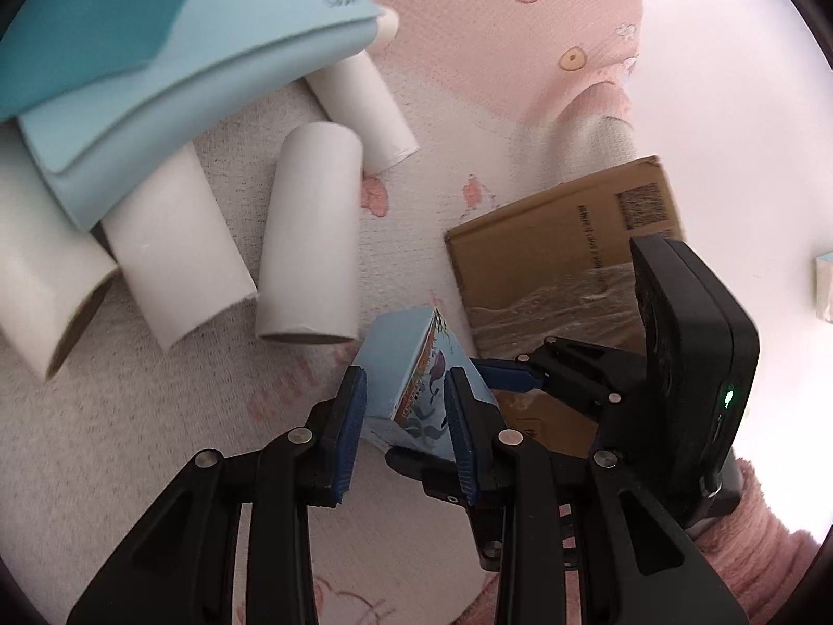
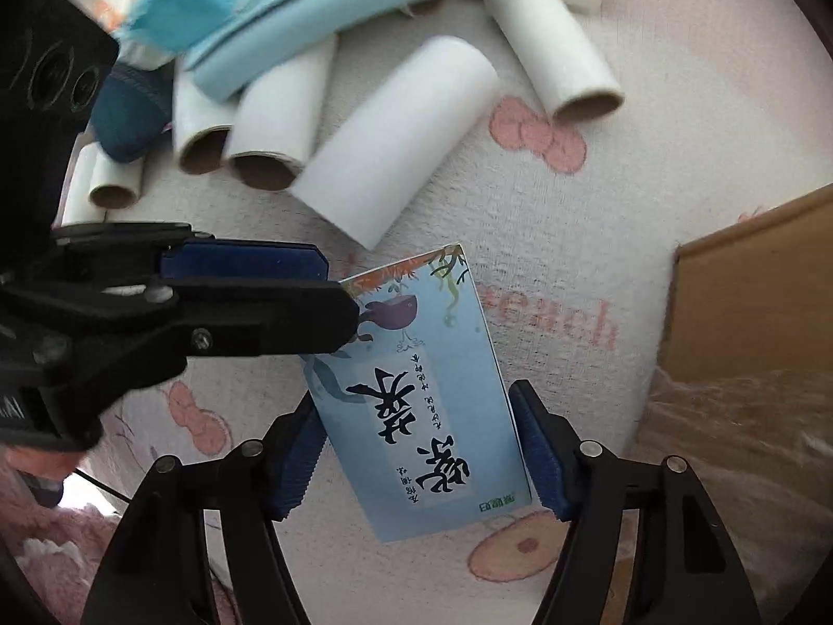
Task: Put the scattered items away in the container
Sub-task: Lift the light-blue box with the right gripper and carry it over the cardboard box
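A light blue printed box [image 2: 416,390] is tilted up off the bedcover. My left gripper [image 1: 408,383] is shut on it, one blue pad on each side. In the right wrist view the left gripper [image 2: 338,286] reaches in from the left and pinches the box's upper left corner. My right gripper [image 2: 416,401] points down and straddles the box's long edges. Its right pad lies along one edge and its left pad stands a little off the other. In the left wrist view one of its fingers [image 1: 510,374] shows beside the box [image 1: 401,354]. A brown cardboard box [image 2: 755,312] lies to the right.
Several white cardboard tubes [image 1: 312,229] lie behind the box, partly under light blue foam sheets [image 1: 198,62]. A dark blue cloth item [image 2: 130,120] sits at the far left. The cardboard box [image 1: 546,260] has clear tape across it. A pink fleece sleeve [image 1: 760,547] is at the lower right.
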`<state>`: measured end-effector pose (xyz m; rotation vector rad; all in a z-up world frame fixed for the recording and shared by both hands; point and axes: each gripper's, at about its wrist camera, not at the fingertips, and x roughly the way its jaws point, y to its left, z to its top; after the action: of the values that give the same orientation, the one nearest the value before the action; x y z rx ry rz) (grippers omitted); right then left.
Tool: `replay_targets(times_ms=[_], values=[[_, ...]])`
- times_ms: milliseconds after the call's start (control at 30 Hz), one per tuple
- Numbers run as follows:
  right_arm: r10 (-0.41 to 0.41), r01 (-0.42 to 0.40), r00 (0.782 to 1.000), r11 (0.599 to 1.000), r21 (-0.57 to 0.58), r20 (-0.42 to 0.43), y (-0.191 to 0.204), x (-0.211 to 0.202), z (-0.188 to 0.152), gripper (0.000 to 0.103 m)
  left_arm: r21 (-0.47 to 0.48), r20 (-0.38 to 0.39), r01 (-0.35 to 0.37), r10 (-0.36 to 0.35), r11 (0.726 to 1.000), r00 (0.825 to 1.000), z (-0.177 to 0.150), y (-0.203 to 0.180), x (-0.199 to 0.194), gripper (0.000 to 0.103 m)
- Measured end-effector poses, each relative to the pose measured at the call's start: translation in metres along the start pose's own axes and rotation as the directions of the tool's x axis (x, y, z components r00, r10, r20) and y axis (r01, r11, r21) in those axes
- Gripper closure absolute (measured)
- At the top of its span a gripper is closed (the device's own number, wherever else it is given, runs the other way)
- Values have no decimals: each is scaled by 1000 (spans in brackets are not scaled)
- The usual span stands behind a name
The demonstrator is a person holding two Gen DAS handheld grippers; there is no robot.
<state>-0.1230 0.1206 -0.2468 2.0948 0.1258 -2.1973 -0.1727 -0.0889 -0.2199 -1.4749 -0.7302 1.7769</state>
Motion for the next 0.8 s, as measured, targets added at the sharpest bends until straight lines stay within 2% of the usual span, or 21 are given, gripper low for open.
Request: replay_targets(times_ms=[167,300,400,467,533,667,800], values=[[-50,49,995,999,14,86,5,-31,-9,36,20,122,-83,80,996,989,6,-25,-32,67],[-43,25,988,993,119,146,-5,-55,-17,36,90,166,-106,90,990,982,6,-49,-52,60],[-21,-22,981,976,218,192,-16,-76,-27,36,116,186,-86,63,990,981,1,-63,-64,52],[-8,-61,974,953,298,226,-34,-100,-26,36,138,197,-65,37,988,980,-2,-74,-71,46],[14,-119,964,915,384,265,-36,-122,-33,36,180,209,-70,31,981,977,-5,-91,-72,38],[14,-189,941,852,489,339,-45,-161,-32,36,275,232,-147,83,950,969,-14,-124,-66,37],[26,-274,906,795,541,422,-58,-184,-42,36,339,221,-147,73,929,973,-21,-150,-59,37]])
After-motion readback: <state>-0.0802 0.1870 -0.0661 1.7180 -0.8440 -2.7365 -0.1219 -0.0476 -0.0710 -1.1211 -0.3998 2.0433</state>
